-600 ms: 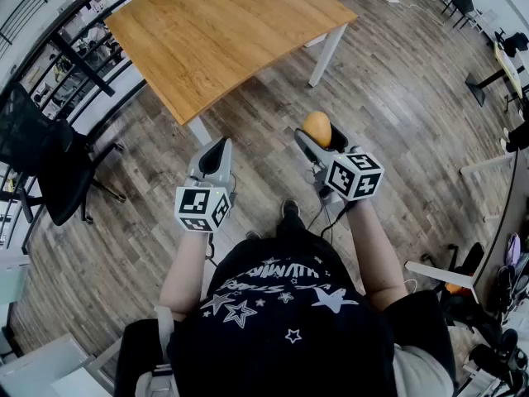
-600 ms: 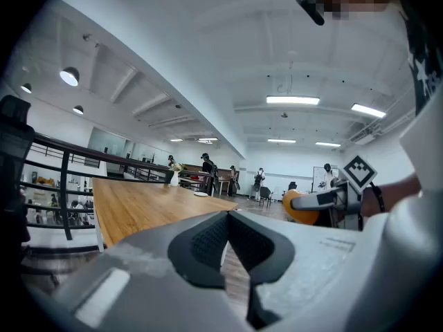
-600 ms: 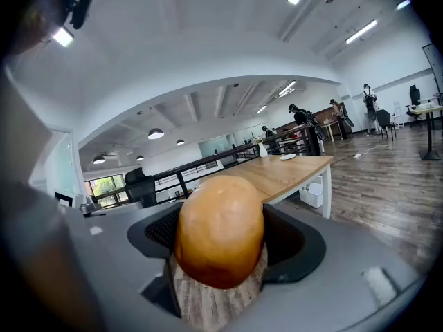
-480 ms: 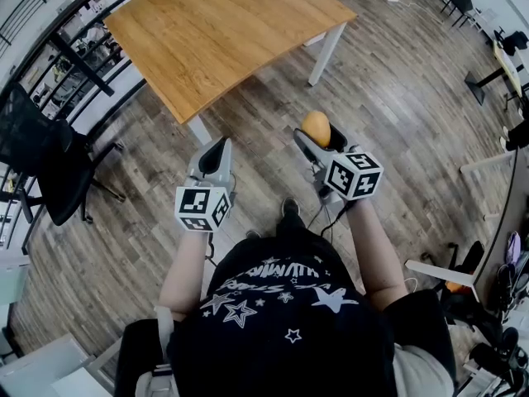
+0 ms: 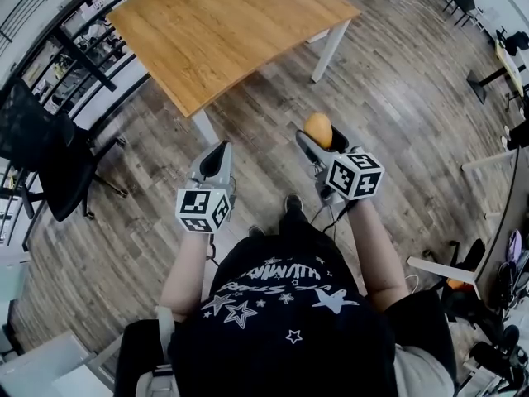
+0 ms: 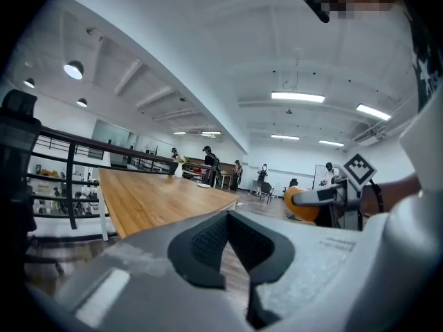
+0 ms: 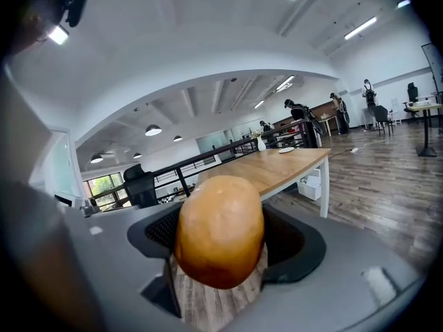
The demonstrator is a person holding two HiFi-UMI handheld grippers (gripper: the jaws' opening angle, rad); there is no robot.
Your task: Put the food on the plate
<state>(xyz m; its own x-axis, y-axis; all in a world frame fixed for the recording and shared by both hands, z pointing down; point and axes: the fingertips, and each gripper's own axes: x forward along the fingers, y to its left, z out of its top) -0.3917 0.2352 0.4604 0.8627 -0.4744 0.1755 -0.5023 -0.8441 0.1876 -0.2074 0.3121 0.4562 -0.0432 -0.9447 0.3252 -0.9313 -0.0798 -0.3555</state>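
Food (image 7: 220, 230), perhaps a bun, wedged between right gripper (image 5: 318, 136) jaws

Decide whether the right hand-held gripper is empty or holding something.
Holding. The right hand-held gripper has its jaws closed on a rounded orange-brown food item, which fills the gap between them.

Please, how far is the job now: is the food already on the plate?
Done: the food is picked up; the right tongs are shut on it. In hand: it is held over the floor, short of the table. Left: bring it to the plate at the table's far end and release it there. The left tongs are shut, empty.
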